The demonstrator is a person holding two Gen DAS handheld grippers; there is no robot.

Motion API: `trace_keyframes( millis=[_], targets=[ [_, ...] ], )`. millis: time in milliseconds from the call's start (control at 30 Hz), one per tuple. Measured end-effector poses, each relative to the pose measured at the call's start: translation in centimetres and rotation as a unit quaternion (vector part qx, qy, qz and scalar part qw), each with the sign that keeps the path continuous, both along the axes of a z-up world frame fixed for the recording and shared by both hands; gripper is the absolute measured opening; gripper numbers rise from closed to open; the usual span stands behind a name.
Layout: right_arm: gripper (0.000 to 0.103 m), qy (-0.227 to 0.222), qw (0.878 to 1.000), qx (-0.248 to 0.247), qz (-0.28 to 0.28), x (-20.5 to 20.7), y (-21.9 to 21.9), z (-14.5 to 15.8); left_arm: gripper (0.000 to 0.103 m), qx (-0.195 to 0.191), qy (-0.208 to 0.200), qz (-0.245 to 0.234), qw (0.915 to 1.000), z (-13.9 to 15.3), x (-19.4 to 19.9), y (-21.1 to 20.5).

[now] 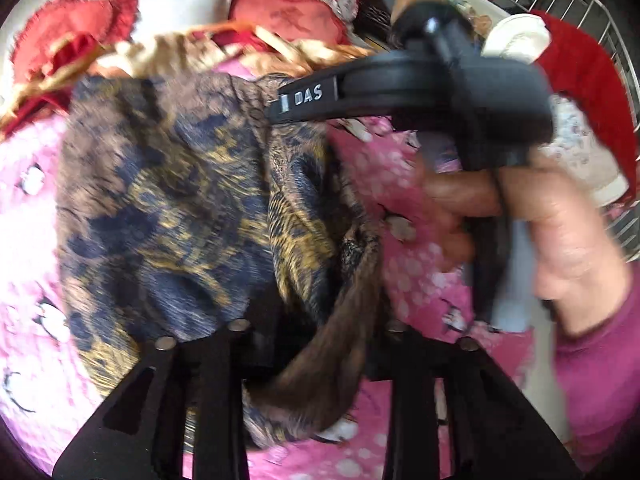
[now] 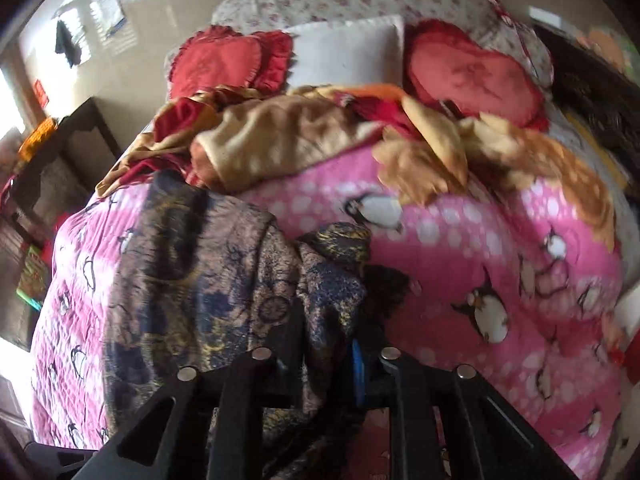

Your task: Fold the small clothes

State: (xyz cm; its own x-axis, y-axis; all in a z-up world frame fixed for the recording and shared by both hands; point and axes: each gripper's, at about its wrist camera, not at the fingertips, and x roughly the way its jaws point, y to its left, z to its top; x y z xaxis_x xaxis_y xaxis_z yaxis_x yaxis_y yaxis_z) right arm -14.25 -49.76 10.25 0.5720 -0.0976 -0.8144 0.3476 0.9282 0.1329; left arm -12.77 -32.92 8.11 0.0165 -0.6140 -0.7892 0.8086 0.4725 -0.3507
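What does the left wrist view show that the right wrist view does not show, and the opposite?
Only the left wrist view shows the right gripper seen from outside, the person's right hand around its handle, and a metal rack behind.

Only the right wrist view shows the wall and a dark shelf beside the bed.

Both show the dark patterned garment on the pink penguin quilt, with cloth running between each gripper's fingers, and red heart-shaped cushions further back.

Between my black fingers (image 1: 208,392) a garment (image 1: 172,200) in navy, gold and brown swirls. Under it, a pink bedspread (image 2: 460,248) dotted white, with black-and-white penguins. Beyond, a tan and red blanket (image 2: 280,136), red heart cushions (image 2: 468,68), and a white pillow (image 2: 348,52).
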Motion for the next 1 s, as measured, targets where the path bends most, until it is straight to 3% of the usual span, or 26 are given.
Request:
trace_keyframes(
  millis=[33,100,233,367,500,600,700,733,833,1000],
  targets=[
    [0.045,-0.003,1.0,-0.001,-0.015,-0.7,-0.5,-0.2,0.041,-0.006,0.015,-0.006,0.9998,0.4,0.3,0.4],
    [0.046,-0.019,0.999,0.006,-0.035,-2.1,-1.1,0.3,0.053,-0.021,0.017,-0.016,0.9995,1.7,0.3,1.8],
    [0.046,-0.065,0.996,0.046,-0.031,-6.4,-0.1,2.7,0.066,-0.042,-0.062,0.014,0.9971,4.3,0.5,7.2],
    [0.046,-0.081,0.994,0.072,0.026,-8.9,3.9,3.2,0.066,0.03,-0.133,0.062,0.9887,2.5,0.5,10.5],
    [0.045,-0.042,0.995,0.08,0.045,-8.9,7.3,0.6,0.066,0.074,-0.118,0.088,0.9863,-1.7,1.7,11.1],
    [0.012,-0.017,0.998,0.052,0.045,-9.1,8.4,-1.2,0.066,0.094,-0.101,0.092,0.9862,-3.8,1.3,11.6],
    [0.012,-0.019,1.0,0.004,0.024,-10.7,7.8,-1.9,0.066,0.102,-0.087,0.089,0.987,-5.6,1.2,11.5],
    [0.012,-0.003,1.0,0.008,0.006,-10.9,6.9,-3.2,0.066,0.106,-0.08,0.089,0.9872,-6.0,1.3,11.5],
    [0.012,-0.009,0.999,0.051,-0.01,-11.7,5.9,-4.5,0.066,0.104,-0.083,0.092,0.9869,-5.7,1.2,11.5],
    [0.016,-0.077,0.988,0.132,-0.03,-14.5,5.0,-1.6,0.066,0.073,-0.13,0.1,0.9838,-3.0,0.3,12.3]
  ],
)
